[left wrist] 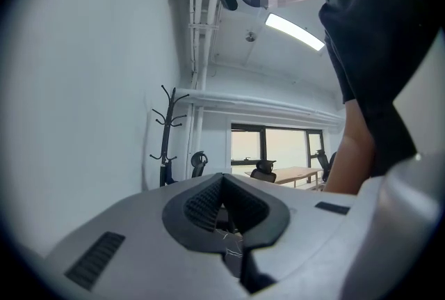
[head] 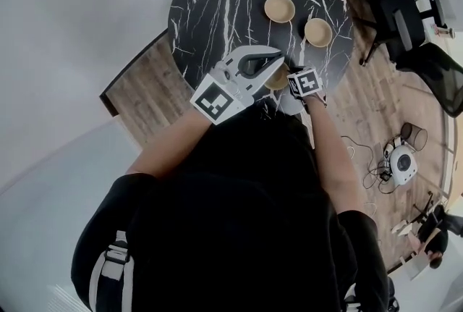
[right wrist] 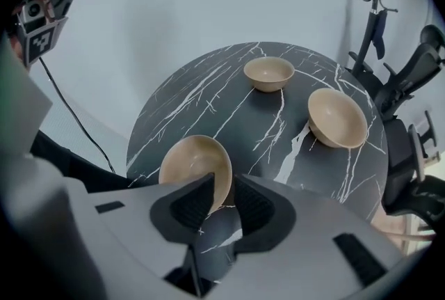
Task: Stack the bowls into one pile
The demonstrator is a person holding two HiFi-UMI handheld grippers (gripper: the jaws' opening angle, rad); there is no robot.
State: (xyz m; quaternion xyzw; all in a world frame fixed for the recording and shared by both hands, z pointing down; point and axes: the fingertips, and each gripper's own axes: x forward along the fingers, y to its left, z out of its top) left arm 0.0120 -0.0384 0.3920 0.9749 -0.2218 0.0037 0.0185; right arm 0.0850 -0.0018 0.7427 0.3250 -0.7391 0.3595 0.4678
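A round black table (head: 217, 21) veined in white is standing on wood-plank flooring that is giving way to pale grey floor (head: 65, 35), and dark office chairs (head: 405, 14) are crowding the boards beyond the table's far right side. A coat rack (left wrist: 165, 128) is standing against the white wall, with a bright window (left wrist: 278, 145) and a long ceiling light (left wrist: 295, 32) showing in the left gripper view. You are holding both grippers over the table's near edge. Your left gripper (head: 271, 58) is pointing out level above that edge, its fingertips (left wrist: 221, 179) meeting at the tips with nothing between them. Your right gripper (head: 293, 86) is tilting steeply down at the table, and its jaws are standing apart, a clear gap showing between the pads (right wrist: 254, 204). The rim of the near bowl (right wrist: 191, 163) is sitting in that gap, close against the left pad, with a sliver of table still showing between the rim and the right pad. That near bowl is resting on the table at its near edge, just under the two grippers. The far bowl (right wrist: 269, 72) is sitting toward the table's far edge, and the third bowl (right wrist: 337, 116) is sitting toward the table's right edge, well apart from the other two. All three bowls are standing upright and separate on the table, each one showing only its smooth tan inside.
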